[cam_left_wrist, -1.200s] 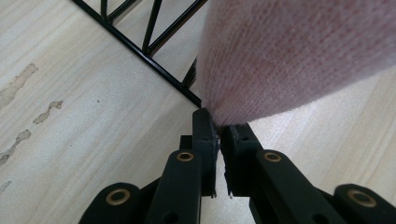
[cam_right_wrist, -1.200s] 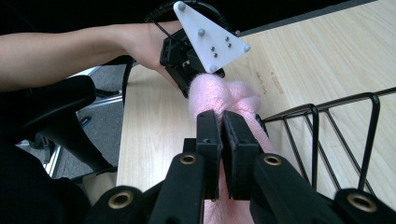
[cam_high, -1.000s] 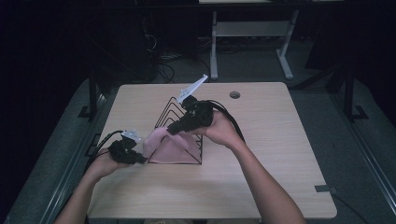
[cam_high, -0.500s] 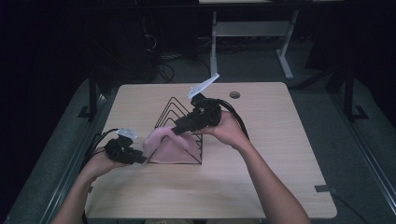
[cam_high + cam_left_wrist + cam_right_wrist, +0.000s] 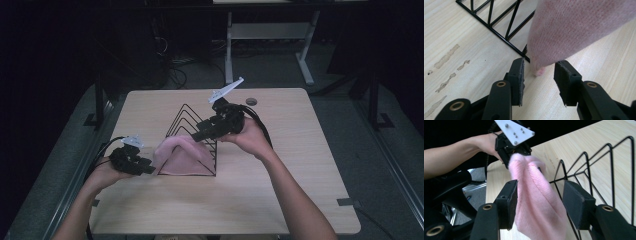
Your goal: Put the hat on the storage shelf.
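Both my grippers' jaws have just been opening. My left gripper (image 5: pixel 539 75) now stands parted around the cloth's (image 5: pixel 574 32) low tip, pads off it. My right gripper (image 5: pixel 539 205) gapes astride the cloth atop the rack (image 5: pixel 197 125), edging slightly back from it.

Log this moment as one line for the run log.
pink cloth: draped over black wire rack | left gripper: open, fingers just opening | right gripper: open, fingers just opening
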`<state>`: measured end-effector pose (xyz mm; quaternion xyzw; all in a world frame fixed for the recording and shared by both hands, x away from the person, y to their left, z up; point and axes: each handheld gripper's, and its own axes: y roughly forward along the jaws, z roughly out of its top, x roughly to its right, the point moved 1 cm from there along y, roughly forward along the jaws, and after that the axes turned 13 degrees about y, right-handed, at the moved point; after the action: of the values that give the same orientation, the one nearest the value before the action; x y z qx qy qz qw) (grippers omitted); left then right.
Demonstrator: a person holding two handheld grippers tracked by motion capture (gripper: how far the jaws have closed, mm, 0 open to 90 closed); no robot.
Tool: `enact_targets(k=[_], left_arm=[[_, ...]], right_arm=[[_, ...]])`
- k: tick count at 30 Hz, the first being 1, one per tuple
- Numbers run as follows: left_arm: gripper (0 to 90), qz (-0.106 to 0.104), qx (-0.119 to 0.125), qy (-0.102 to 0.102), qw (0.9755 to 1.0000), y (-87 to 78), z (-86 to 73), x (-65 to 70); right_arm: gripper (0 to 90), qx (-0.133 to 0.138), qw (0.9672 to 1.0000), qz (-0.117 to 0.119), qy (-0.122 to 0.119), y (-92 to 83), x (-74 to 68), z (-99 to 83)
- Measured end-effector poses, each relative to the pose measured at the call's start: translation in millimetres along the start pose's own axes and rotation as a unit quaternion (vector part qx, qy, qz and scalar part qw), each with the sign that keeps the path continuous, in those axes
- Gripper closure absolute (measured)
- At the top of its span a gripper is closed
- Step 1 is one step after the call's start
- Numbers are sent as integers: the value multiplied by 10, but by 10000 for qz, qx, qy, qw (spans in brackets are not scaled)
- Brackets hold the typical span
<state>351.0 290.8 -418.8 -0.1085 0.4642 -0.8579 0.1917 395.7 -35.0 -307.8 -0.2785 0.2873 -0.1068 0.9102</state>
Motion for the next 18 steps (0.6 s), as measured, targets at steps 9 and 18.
enact_targets(k=[9, 18], left_arm=[[522, 22, 87, -77, 9999, 1, -6, 9], [479, 57, 108, -68, 9999, -37, 12, 7]], right_arm=[[395, 28, 9995, -259, 205, -117, 129, -111], [376, 139, 9984, -438, 322, -279, 221, -201]])
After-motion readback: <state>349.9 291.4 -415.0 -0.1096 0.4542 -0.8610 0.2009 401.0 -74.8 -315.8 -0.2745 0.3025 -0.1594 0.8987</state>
